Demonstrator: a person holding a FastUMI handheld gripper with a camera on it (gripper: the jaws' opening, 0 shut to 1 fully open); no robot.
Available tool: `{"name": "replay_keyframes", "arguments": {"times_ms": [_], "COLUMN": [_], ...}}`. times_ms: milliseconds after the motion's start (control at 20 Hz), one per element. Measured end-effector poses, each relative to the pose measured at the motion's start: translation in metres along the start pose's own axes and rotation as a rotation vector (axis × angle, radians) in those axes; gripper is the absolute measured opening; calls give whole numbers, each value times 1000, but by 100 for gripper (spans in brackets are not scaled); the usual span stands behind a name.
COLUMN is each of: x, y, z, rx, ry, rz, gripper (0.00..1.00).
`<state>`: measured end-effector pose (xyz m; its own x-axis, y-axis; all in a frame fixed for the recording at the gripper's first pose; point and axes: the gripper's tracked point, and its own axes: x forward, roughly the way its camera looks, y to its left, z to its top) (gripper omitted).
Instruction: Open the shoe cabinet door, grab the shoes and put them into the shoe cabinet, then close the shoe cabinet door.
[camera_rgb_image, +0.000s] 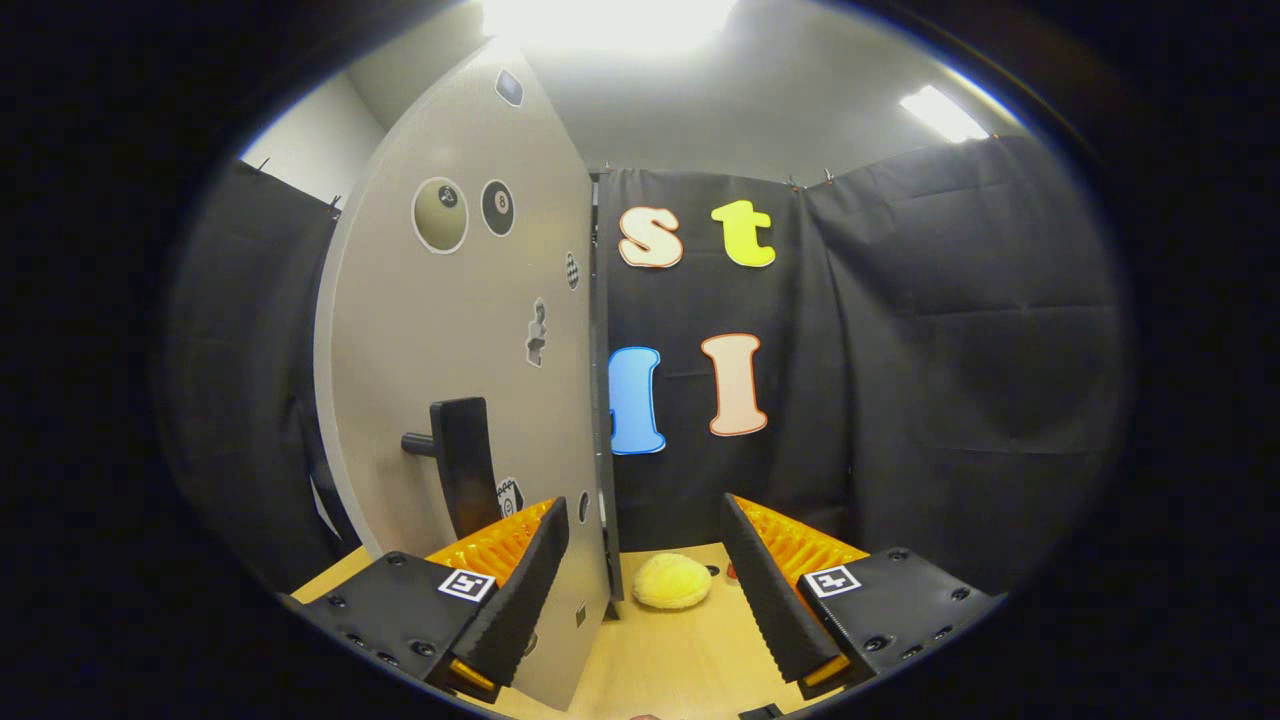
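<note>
Shoe cabinet door (450, 380) is swung open, its edge poking between the fingers, and its handle (462, 462) sits just past the left finger. Gripper (645, 570) is spread wide, gripping nothing, with a fuzzy yellow shoe (671, 581) on the table (680, 660) right beside the door's edge.

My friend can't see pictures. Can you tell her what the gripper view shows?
The gripper has its fingers open, with the edge of a pale grey cabinet door standing between them. The door bears a black handle and stickers. Beyond the fingers, a fluffy yellow slipper lies on the light wooden table.
</note>
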<state>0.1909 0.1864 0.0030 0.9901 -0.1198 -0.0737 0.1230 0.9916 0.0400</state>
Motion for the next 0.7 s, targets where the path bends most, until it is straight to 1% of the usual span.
{"name": "replay_keyframes", "arguments": {"times_ms": [100, 250, 400, 550, 600, 700], "x": [3, 16, 36, 61, 70, 75], "y": [27, 68, 116, 166, 177, 190], "z": [0, -2, 2, 6, 4, 0], "rx": [1, 16, 45, 10, -4, 9], "ry": [2, 16, 28, 28, 27, 47], "rz": [15, 70, 165, 270, 284, 303], "gripper": [96, 96, 96, 96, 97, 97]}}
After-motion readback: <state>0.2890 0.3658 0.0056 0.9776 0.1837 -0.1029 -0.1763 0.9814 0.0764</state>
